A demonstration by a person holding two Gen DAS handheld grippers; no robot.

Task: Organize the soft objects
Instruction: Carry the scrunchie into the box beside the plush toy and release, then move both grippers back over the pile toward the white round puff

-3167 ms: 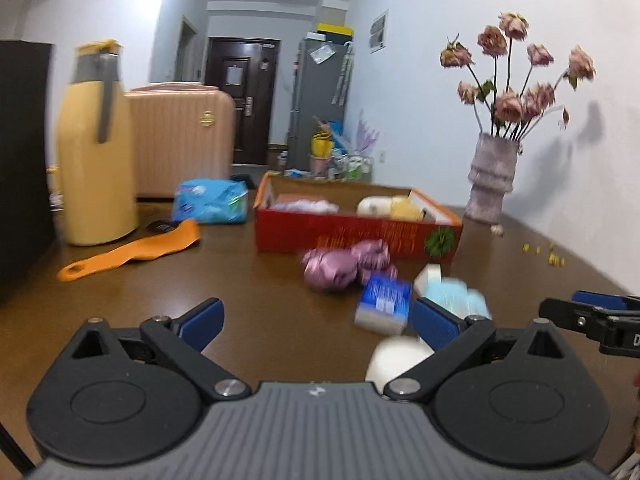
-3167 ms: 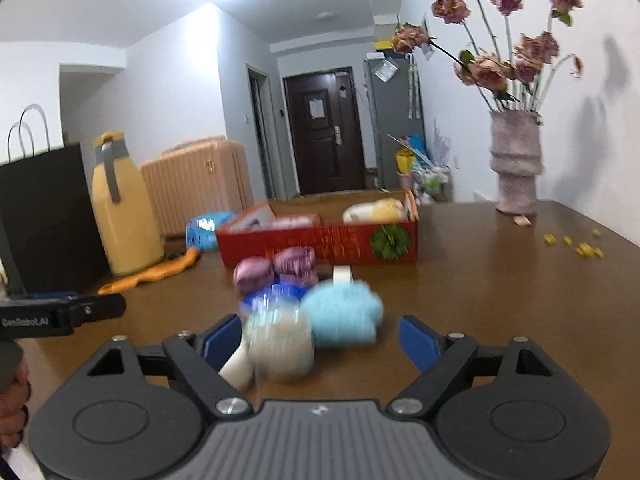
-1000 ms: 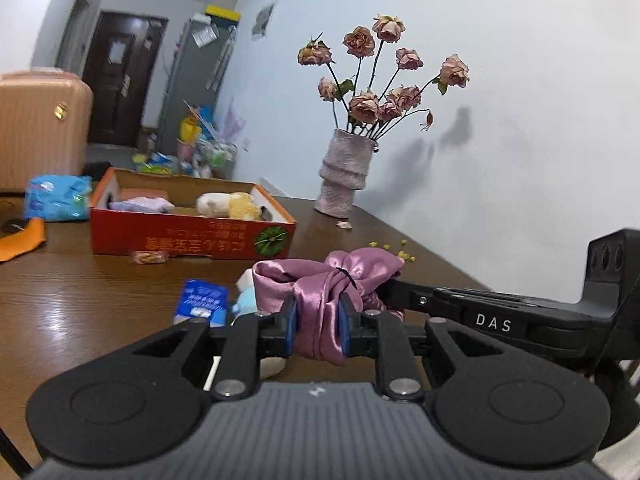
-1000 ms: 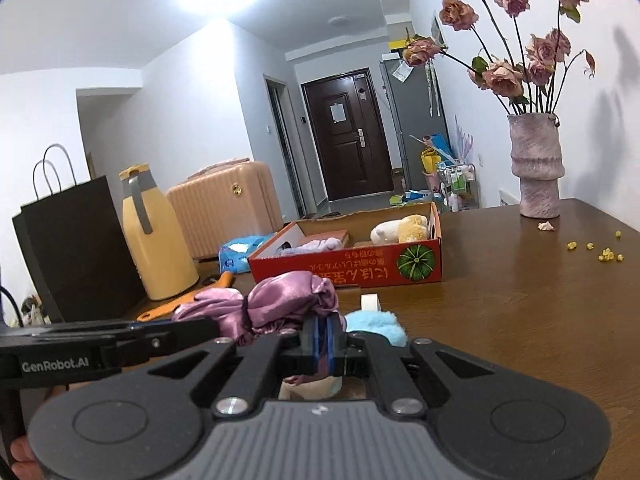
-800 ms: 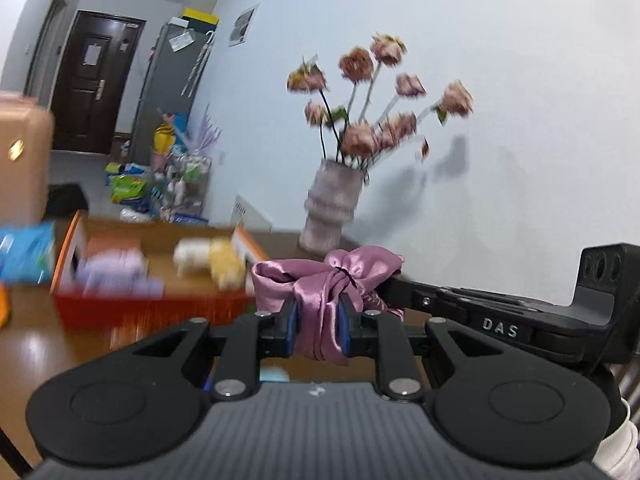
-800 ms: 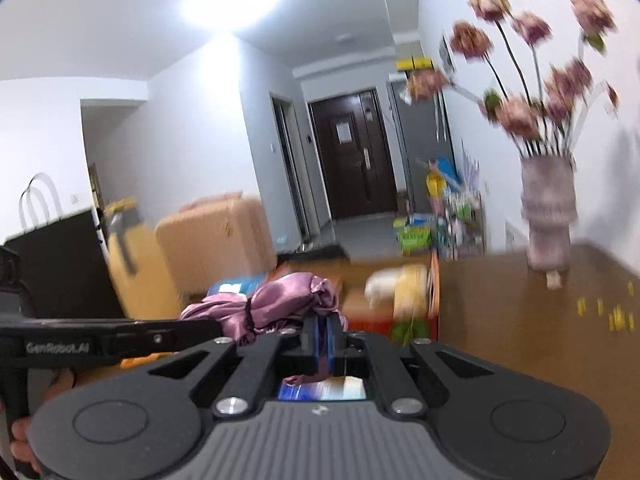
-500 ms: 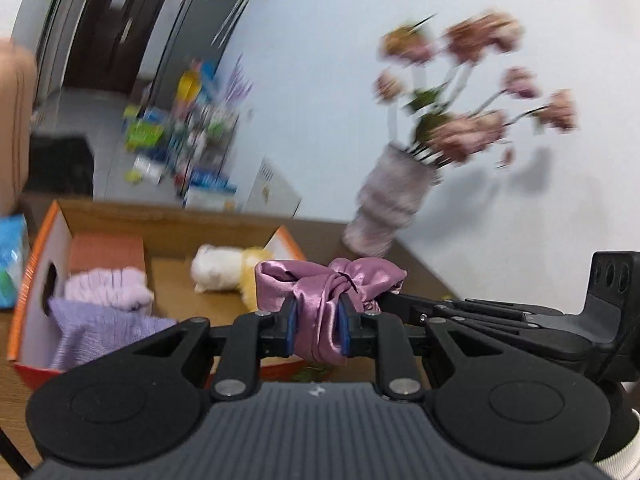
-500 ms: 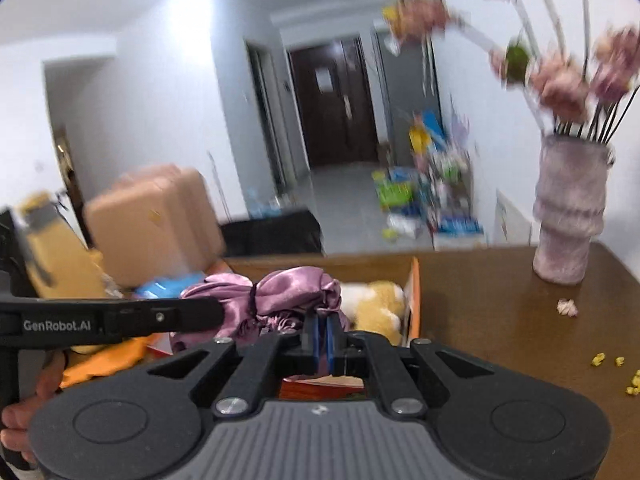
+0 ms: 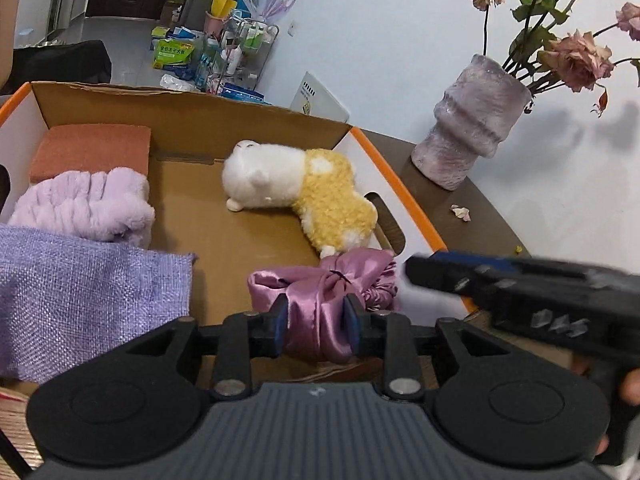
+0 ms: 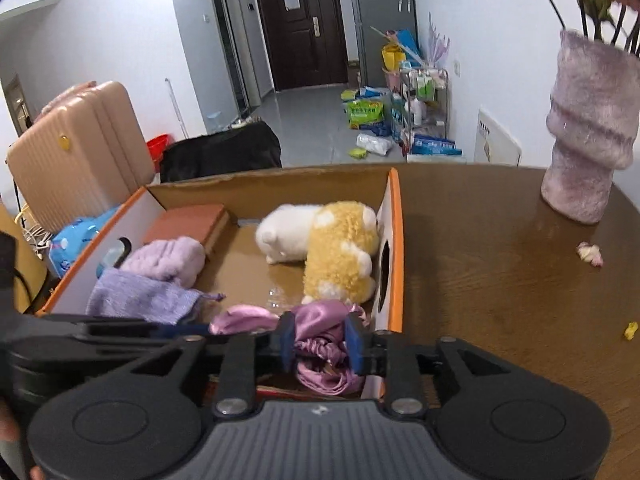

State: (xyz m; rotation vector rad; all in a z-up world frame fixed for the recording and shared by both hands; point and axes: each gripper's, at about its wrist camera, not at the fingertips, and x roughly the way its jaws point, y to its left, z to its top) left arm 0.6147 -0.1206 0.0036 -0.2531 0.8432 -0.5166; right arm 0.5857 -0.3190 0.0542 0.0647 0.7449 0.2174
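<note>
A pink satin scrunchie (image 9: pixel 320 300) hangs between both grippers, low over the near right corner of the open cardboard box (image 9: pixel 192 108). My left gripper (image 9: pixel 316 322) is shut on the pink satin scrunchie. My right gripper (image 10: pixel 320 340) has its jaws partly apart, with the scrunchie (image 10: pixel 320 336) still between them; its arm (image 9: pixel 520 284) shows blurred at the right of the left wrist view. In the box lie a white and yellow plush toy (image 9: pixel 296 192), a lilac fluffy towel (image 9: pixel 84 208), a purple woven cloth (image 9: pixel 80 296) and an orange sponge block (image 9: pixel 88 152).
A fuzzy lilac vase (image 10: pixel 588 152) of dried roses stands on the brown table (image 10: pixel 500 280) right of the box. Petal bits (image 10: pixel 588 252) lie near it. A pink suitcase (image 10: pixel 76 152) and a blue packet (image 10: pixel 72 240) are at the left.
Both grippers have carried the scrunchie forward and down from above the table to low inside the box. The right gripper's jaws have parted from fully shut.
</note>
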